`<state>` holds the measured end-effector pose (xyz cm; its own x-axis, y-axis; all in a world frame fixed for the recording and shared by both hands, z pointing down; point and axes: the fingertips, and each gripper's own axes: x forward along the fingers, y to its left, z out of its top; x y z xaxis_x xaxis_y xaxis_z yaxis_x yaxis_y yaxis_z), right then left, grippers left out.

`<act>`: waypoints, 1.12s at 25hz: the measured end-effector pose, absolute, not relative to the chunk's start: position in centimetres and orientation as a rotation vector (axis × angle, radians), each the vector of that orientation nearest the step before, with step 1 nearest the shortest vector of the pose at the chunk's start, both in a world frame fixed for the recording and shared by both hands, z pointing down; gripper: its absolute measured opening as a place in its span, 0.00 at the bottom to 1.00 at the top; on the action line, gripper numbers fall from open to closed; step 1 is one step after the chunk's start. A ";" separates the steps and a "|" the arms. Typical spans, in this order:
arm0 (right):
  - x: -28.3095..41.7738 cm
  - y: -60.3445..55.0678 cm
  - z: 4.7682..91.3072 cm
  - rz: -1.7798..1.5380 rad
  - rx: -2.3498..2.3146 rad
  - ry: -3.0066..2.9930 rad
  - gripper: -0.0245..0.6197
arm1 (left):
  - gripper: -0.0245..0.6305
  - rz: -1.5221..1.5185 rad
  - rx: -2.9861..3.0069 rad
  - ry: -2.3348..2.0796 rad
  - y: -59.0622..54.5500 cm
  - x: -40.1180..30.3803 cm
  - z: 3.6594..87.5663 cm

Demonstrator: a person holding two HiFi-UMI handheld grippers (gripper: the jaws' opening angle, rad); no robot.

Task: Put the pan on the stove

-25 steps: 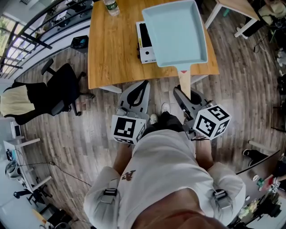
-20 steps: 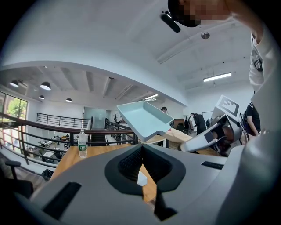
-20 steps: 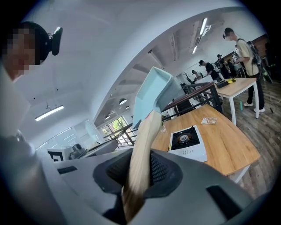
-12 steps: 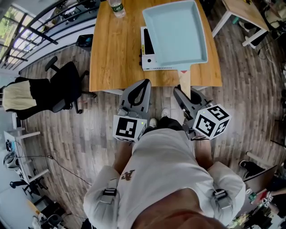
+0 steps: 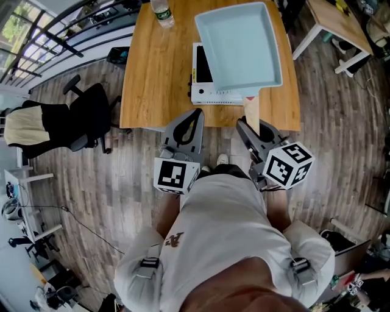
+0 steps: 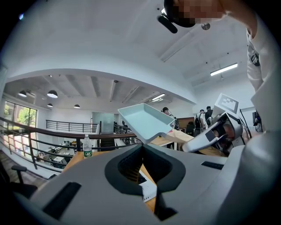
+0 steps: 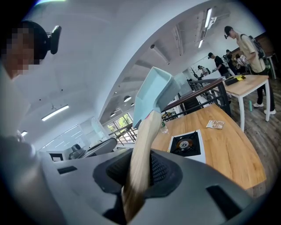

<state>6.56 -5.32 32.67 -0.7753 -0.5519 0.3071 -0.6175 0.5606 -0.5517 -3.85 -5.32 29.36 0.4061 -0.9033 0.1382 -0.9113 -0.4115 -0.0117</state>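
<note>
A light blue square pan (image 5: pixel 239 46) with a wooden handle (image 5: pixel 251 116) hangs above the wooden table (image 5: pixel 152 73). My right gripper (image 5: pixel 253 131) is shut on the handle's near end, by the table's front edge. In the right gripper view the handle (image 7: pixel 142 149) runs up between the jaws to the pan (image 7: pixel 151 99). The white single-burner stove (image 5: pixel 210 94) lies on the table, mostly hidden under the pan in the head view; its burner shows clearly in the right gripper view (image 7: pixel 186 144). My left gripper (image 5: pixel 194 116) is level beside it, shut and holding nothing; the pan (image 6: pixel 145 121) is up to its right.
A water bottle (image 5: pixel 161 13) stands at the table's far left. A small paper packet (image 7: pixel 215 124) lies beyond the stove. A black office chair (image 5: pixel 85 122) is on the floor at left. Another table (image 5: pixel 338 18) stands at the right, with people (image 7: pixel 248 44) by it.
The table has drawn nearer to me and both grippers have moved forward with the pan. More of the stove's front now shows from under the pan.
</note>
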 end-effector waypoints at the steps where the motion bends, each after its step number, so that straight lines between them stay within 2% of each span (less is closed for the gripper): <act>1: 6.7 -5.6 32.6 1.009 1.001 -2.689 0.16 | 0.07 0.192 2.574 -1.676 -5.5 -3.7 29.3; 12: 6.9 -8.4 32.4 1.019 0.925 -2.718 0.16 | 0.07 0.243 2.523 -1.749 -7.9 -3.3 29.3; 28: 3.7 -13.1 33.1 1.027 1.019 -2.668 0.16 | 0.07 0.216 2.573 -1.654 -13.5 -6.7 29.9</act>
<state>3.67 -13.13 33.10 -0.7696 -0.5523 0.3204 -0.6246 0.5470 -0.5573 -6.73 -13.50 29.85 0.4088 -0.8987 0.1587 -0.9093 -0.4159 -0.0132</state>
